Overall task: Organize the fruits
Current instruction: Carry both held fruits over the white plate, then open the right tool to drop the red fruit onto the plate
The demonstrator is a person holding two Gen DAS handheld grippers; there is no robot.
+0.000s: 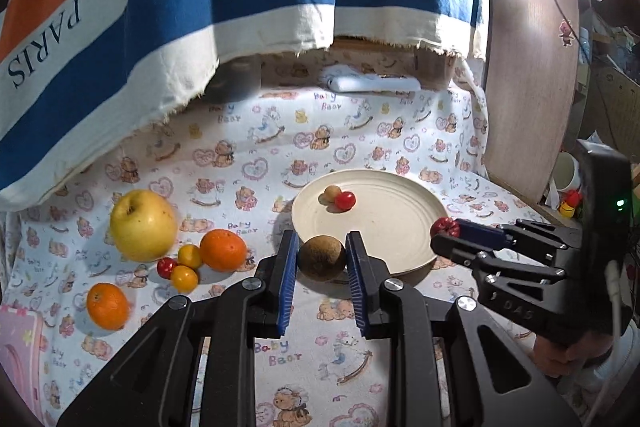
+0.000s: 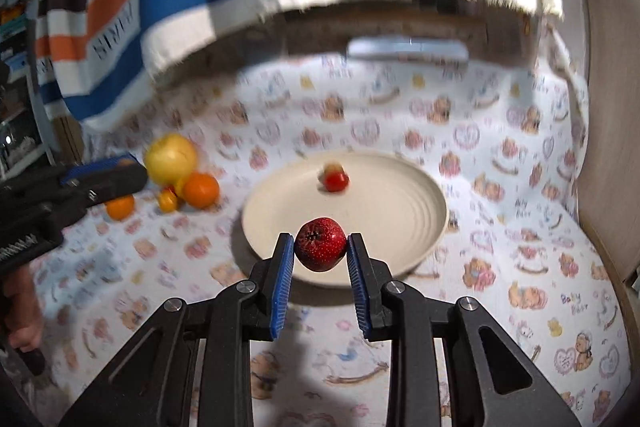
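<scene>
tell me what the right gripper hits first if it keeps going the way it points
Likely the plate. The right gripper, shut on a red fruit, points down over the plate's near rim, so the fruit would probably meet the plate's bare inside before the two small fruits farther back. Depth is unclear.

Cream plate [image 1: 400, 227], red speckled fruit [image 2: 320, 245], brown round fruit [image 1: 321, 257], yellow apple [image 1: 143, 225], oranges [image 1: 223, 249], white bear-printed cloth [image 1: 248, 163], blue, orange and white striped towel [image 1: 180, 7], blue-padded black grippers [image 1: 322, 259].
</scene>
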